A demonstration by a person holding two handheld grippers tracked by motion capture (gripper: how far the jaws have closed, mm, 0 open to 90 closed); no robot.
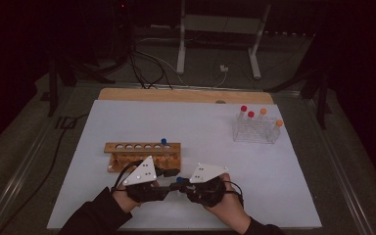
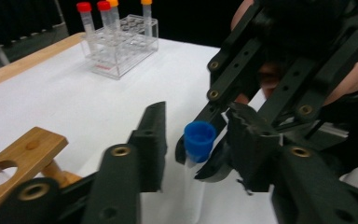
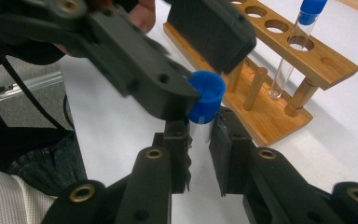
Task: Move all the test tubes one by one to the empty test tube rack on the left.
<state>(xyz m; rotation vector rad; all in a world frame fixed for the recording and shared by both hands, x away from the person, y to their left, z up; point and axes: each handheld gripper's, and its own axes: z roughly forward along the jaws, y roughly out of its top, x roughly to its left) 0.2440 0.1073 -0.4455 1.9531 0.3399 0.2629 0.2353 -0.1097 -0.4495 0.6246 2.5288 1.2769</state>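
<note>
A clear tube with a blue cap point(image 3: 207, 93) is held upright in my right gripper point(image 3: 201, 128), whose jaws are shut on the tube's clear body just below the cap. My left gripper point(image 2: 198, 108) faces it, jaws either side of the blue cap point(image 2: 199, 139) with a small gap on each side. In the high view both grippers meet near the table's front edge, left gripper point(image 1: 173, 179) and right gripper point(image 1: 186, 185), with the cap point(image 1: 179, 179) between them. Behind them stands the wooden rack point(image 1: 142, 147), holding a second blue-capped tube point(image 1: 164, 143).
A clear plastic rack point(image 1: 257, 131) with red- and orange-capped tubes stands at the back right of the white table sheet point(image 1: 200, 122). The wooden rack point(image 3: 307, 56) lies just beyond my right gripper's jaws. Stands and cables sit past the table's far edge.
</note>
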